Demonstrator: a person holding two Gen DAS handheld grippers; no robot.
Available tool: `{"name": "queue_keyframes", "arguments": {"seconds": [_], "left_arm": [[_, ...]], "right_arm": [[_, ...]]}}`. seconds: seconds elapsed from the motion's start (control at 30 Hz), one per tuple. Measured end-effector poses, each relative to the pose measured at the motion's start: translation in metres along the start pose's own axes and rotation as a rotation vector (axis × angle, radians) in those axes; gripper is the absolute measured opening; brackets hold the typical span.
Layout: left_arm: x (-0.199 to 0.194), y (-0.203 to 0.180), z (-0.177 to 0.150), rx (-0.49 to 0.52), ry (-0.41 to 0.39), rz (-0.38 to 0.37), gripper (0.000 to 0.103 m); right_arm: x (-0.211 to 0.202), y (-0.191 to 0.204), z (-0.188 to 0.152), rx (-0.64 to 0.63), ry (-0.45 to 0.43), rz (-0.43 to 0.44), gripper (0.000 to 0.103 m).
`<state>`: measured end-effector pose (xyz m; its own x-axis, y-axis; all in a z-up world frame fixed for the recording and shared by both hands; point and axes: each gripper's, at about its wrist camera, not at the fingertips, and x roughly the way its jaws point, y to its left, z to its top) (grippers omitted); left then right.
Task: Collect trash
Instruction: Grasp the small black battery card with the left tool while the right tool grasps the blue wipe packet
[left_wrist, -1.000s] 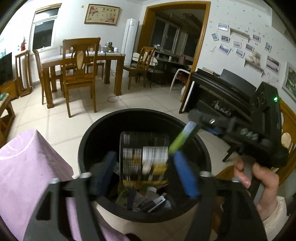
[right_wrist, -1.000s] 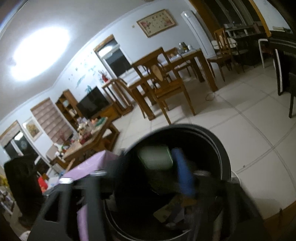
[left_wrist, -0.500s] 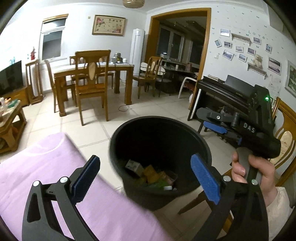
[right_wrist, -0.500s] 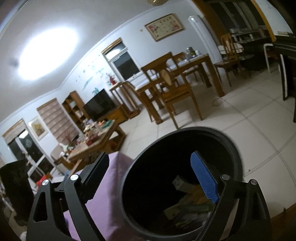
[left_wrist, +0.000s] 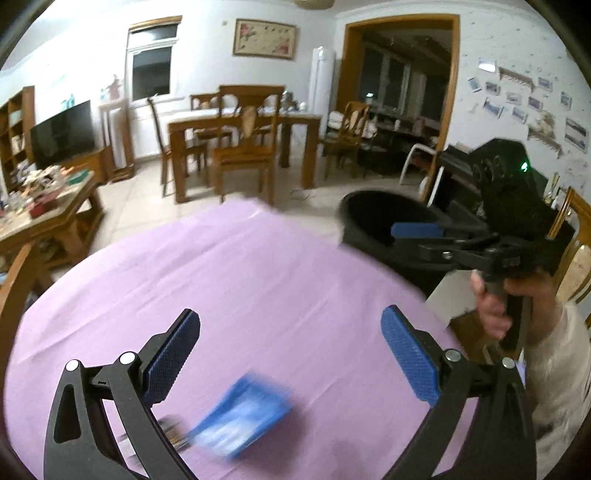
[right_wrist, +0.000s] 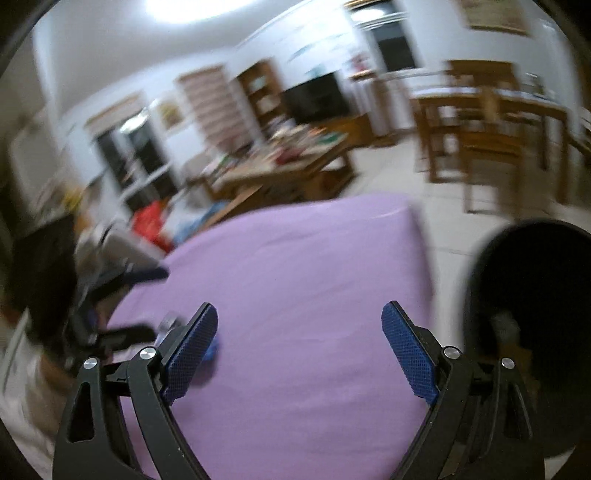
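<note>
Left gripper (left_wrist: 290, 338) spread wide and empty over purple tablecloth (left_wrist: 240, 280), blurred blue packet (left_wrist: 242, 419) lying near it, right gripper (right_wrist: 299, 332) also wide, empty, black bin (left_wrist: 373, 218) far right off the table

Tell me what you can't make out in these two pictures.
- Blue packet on the purple cloth, left wrist view: motion blur hides its print.
- Small item beside it: partly behind the left gripper, unidentifiable.
- Black bin, right wrist view: contents dark, blurred, cut by the edge.
</note>
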<state>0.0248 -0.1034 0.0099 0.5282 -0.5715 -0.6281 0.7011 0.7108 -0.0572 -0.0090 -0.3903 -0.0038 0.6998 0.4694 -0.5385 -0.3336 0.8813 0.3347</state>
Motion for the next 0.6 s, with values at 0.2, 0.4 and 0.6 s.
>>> {"name": "queue_keyframes", "arguments": {"seconds": [0.2, 0.4, 0.6], "left_arm": [[-0.015, 0.053, -0.040, 0.082, 0.117, 0.023, 0.098], [0.007, 0.067, -0.055, 0.208, 0.213, -0.005, 0.095], [0.033, 0.080, -0.051, 0.223, 0.272, -0.030, 0.060]], "right_arm": [[0.064, 0.085, 0.001, -0.245, 0.161, 0.098, 0.079], [0.112, 0.133, -0.012, -0.433, 0.283, 0.144, 0.070], [0.137, 0.159, -0.026, -0.609, 0.357, 0.169, 0.070]]}}
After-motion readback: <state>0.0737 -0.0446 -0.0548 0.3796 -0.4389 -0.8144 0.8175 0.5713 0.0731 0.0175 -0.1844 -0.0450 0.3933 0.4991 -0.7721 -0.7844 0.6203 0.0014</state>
